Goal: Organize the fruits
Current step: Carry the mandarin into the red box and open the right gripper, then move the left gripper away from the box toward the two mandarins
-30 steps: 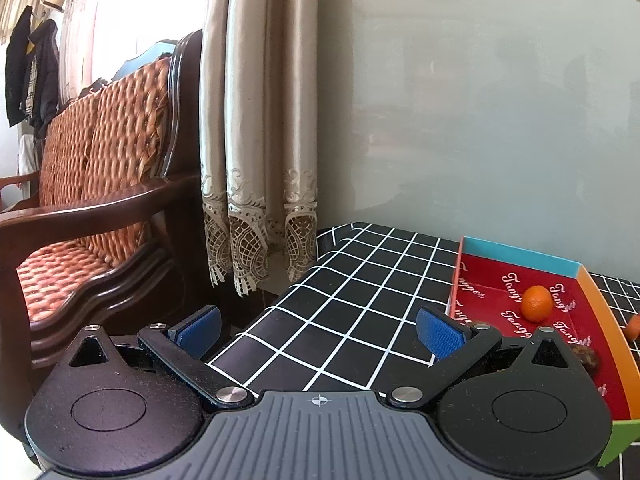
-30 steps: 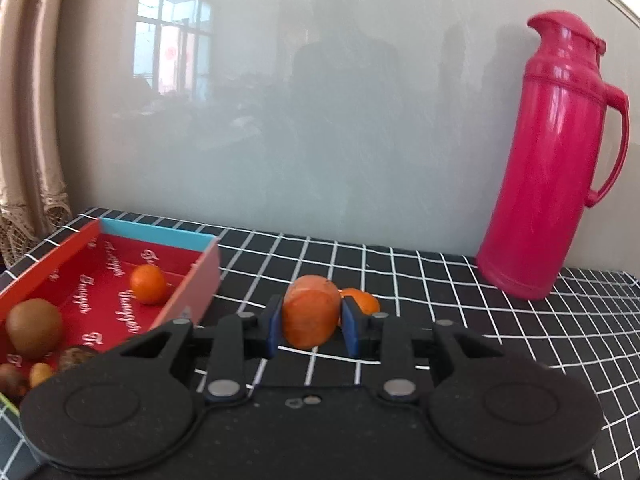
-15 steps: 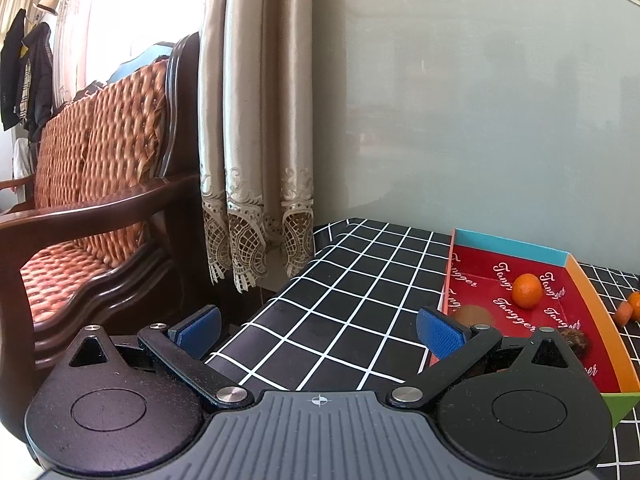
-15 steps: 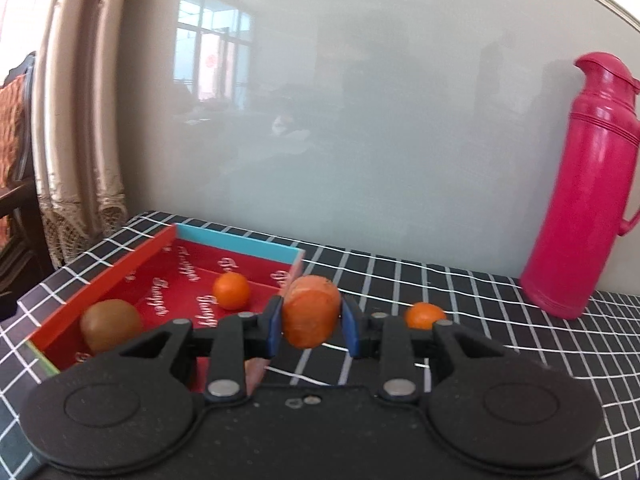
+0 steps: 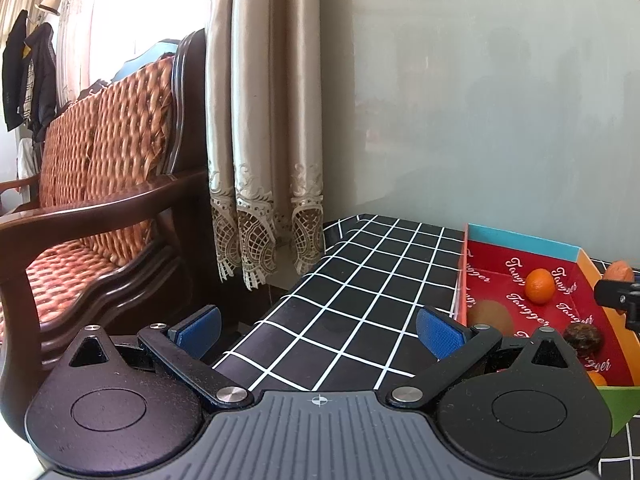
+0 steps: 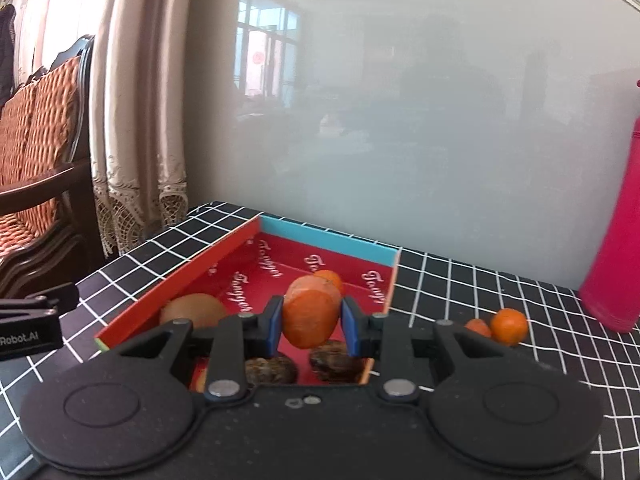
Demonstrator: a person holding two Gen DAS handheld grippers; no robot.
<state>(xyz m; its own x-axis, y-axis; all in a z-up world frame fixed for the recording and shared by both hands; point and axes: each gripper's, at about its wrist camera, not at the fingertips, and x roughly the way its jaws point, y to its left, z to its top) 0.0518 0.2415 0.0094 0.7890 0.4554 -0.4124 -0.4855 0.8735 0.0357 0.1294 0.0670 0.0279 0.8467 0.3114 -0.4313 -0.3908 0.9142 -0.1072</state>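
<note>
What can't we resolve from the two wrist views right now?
- Right wrist: near end of the red tray hidden by the right gripper, shut on the orange piece.
- Right wrist: pink flask cut off by the right edge.
- Left wrist: the tray's near corner behind the left gripper; the dark fruit too small to identify.

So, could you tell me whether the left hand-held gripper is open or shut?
Open: the left hand-held gripper has its blue pads spread wide, nothing between.

"Tangger" repeats in white script across the red floor of the box (image 5: pixel 520 276); "Robot.AI" marks the left gripper (image 6: pixel 28 338) at nine o'clock.
</note>
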